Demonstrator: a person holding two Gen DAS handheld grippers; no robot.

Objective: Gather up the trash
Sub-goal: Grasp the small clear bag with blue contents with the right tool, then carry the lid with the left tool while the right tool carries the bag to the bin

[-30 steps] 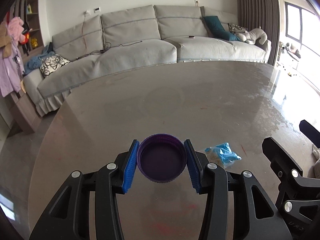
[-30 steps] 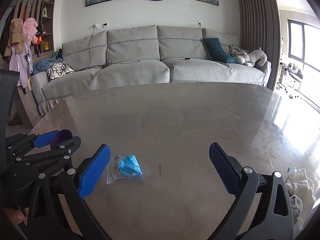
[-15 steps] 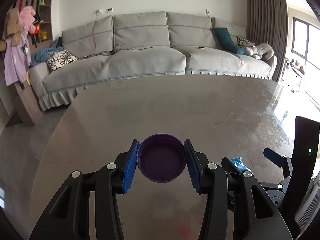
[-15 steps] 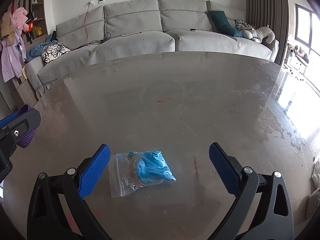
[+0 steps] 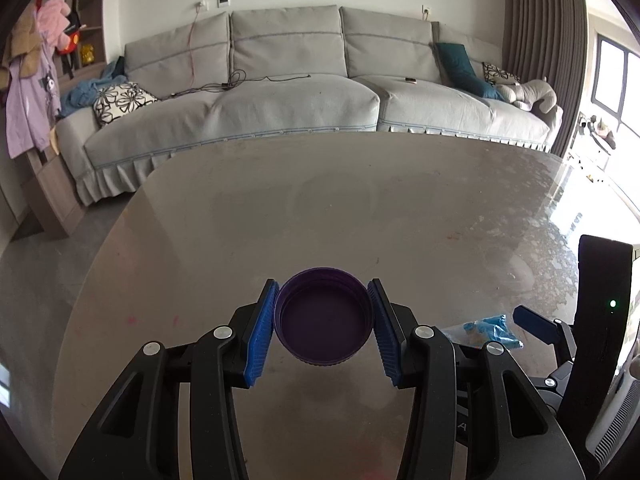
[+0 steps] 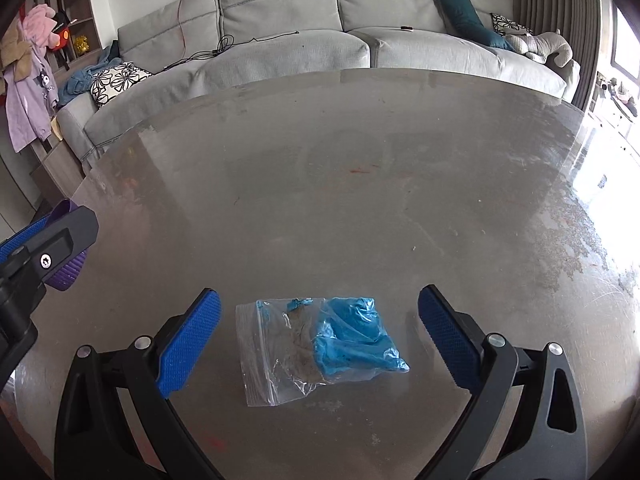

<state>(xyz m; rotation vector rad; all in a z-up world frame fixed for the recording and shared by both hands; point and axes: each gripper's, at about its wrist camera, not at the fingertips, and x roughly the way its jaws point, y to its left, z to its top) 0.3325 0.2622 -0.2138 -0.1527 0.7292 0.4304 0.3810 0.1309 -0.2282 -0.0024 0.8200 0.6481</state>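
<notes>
My left gripper point(image 5: 323, 326) is shut on a round purple cap point(image 5: 323, 322), held above the grey table point(image 5: 360, 200). The cap also shows at the left edge of the right wrist view point(image 6: 66, 268). My right gripper point(image 6: 318, 332) is open and empty, with its blue pads on either side of a clear plastic bag holding crumpled blue material point(image 6: 320, 348) that lies flat on the table. The bag lies between the fingers, apart from both pads. The bag also shows in the left wrist view point(image 5: 490, 330), low right, partly hidden by the gripper bodies.
A long grey sofa point(image 5: 300, 92) with cushions stands beyond the table's far edge. Shelves with hanging clothes point(image 5: 28, 80) are at the left. A window and curtain point(image 5: 540, 60) are at the right. The tabletop point(image 6: 380, 180) is stained and glossy.
My right gripper has moved down and forward, so the bag now lies between its open fingers. My left gripper keeps the purple cap and has shifted slightly.
</notes>
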